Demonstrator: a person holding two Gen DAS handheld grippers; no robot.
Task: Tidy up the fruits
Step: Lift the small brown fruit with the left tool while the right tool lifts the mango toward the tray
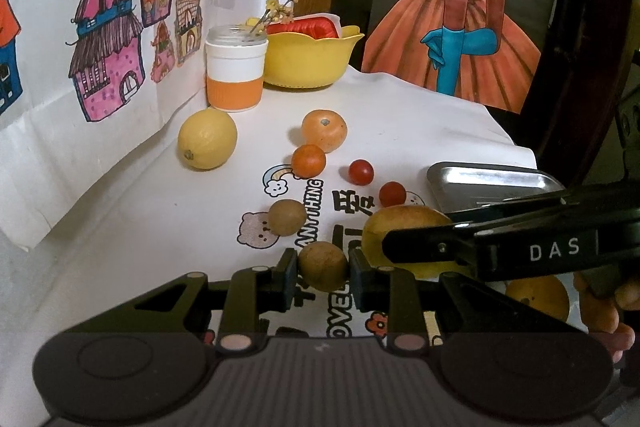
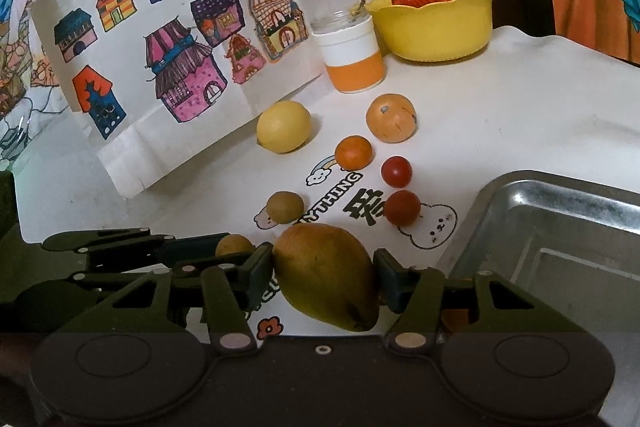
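My left gripper [image 1: 322,269] is shut on a small brown round fruit [image 1: 322,265] low over the white printed cloth [image 1: 160,211]. Close on its right, my right gripper [image 2: 325,273] is shut on a yellow-brown pear [image 2: 326,275]. Loose on the cloth ahead lie a lemon [image 1: 207,139], a large orange fruit [image 1: 324,130], a small orange [image 1: 308,160], two cherry tomatoes [image 1: 361,171] [image 1: 392,193] and another brown fruit [image 1: 287,217]. A metal tray [image 2: 560,227] sits at the right, and nothing shows in the part I can see.
A yellow bowl [image 1: 308,57] holding a red pack and an orange-and-white cup [image 1: 236,75] with a flower twig stand at the back. Drawings of houses lean along the left wall. Another orange-yellow fruit [image 1: 538,297] lies under the right gripper's arm. The cloth's far right edge drops off.
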